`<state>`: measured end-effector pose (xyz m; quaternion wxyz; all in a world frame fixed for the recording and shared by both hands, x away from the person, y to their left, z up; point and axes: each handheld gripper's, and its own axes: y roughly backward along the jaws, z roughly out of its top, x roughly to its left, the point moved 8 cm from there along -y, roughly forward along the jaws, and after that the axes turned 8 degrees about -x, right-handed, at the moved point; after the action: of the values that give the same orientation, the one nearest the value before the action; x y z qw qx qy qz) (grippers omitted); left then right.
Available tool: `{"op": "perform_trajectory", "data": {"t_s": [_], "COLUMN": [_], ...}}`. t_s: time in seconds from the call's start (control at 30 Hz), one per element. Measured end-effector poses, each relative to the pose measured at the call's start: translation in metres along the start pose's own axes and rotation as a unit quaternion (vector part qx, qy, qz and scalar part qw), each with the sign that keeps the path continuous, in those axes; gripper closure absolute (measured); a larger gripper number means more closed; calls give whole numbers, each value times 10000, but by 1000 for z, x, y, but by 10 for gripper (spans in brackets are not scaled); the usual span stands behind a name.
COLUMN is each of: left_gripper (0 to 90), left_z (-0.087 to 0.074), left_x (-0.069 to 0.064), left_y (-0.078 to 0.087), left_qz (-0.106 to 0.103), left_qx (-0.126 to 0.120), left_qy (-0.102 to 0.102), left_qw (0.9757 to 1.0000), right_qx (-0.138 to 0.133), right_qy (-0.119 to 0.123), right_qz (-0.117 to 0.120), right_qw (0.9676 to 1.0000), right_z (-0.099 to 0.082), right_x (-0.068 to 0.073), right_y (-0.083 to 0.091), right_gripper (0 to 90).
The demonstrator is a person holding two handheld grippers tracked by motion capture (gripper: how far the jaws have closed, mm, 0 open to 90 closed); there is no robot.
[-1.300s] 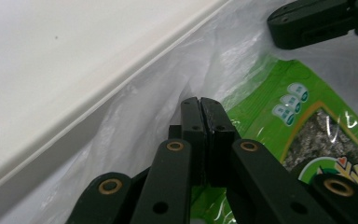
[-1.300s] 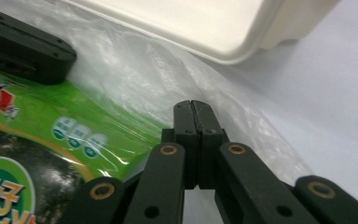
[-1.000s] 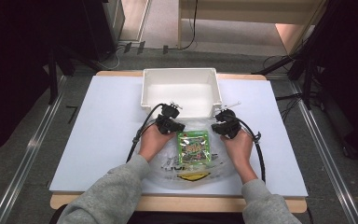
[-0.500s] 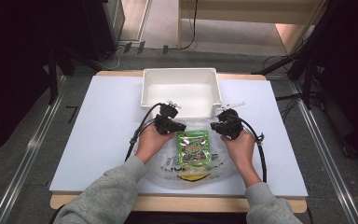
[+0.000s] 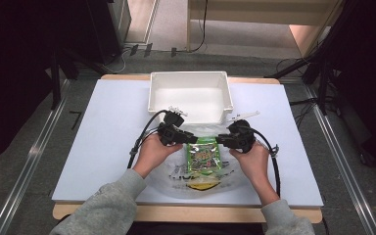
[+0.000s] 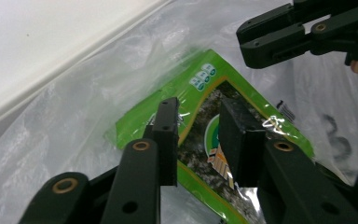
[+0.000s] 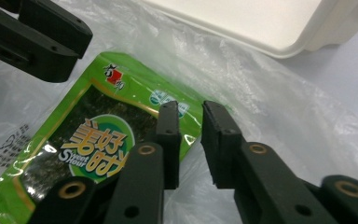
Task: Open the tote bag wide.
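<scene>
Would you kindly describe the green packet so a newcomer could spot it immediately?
Start at the white bin at the table's far middle. Just in front of it lies a clear plastic bag; the green snack packet is inside it, between the two hands. It is the only bright green, printed thing there.

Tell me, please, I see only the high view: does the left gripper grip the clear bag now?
Observer: No. The left gripper has just been opening its jaws. They stand apart with nothing pinched between them, and the clear bag lies underneath.
Operator: And the right gripper?
Observer: The right gripper has also just been opening its jaws. There is a narrow gap, with no film in it.
Operator: What is printed on the packet inside?
Observer: The green packet has yellow lettering and a small red logo near one corner.
</scene>
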<state>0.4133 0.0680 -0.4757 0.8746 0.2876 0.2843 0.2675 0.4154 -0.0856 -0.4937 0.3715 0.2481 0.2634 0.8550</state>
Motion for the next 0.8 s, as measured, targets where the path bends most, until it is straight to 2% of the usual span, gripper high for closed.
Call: {"op": "perform_trajectory", "data": {"t_s": [0.13, 0.23, 0.37, 0.6, 0.8], "left_gripper": [607, 546, 489, 428, 408], "left_z": [-4, -6, -10, -19, -26], "left_x": [-1, -3, -6, -13, -17], "left_y": [6, 11, 17, 23, 25], "left_qz": [-25, -143, -197, -291, -356], "left_qx": [-34, -70, -105, -117, -85], "left_qy": [5, 86, 86, 21, 4], "left_qw": [10000, 9998, 9997, 9995, 9993], "right_qx": [10, 3, -3, 10, 55], "right_qy": [3, 27, 5, 43, 45], "right_qz": [54, 102, 193, 285, 380], "right_qw": [10000, 9999, 9998, 9996, 9993], "right_z": [-2, -3, -5, -11, -16], "right_x": [2, 4, 9, 13, 15], "right_y": [2, 4, 8, 14, 17], "right_gripper": [713, 676, 617, 546, 524]}}
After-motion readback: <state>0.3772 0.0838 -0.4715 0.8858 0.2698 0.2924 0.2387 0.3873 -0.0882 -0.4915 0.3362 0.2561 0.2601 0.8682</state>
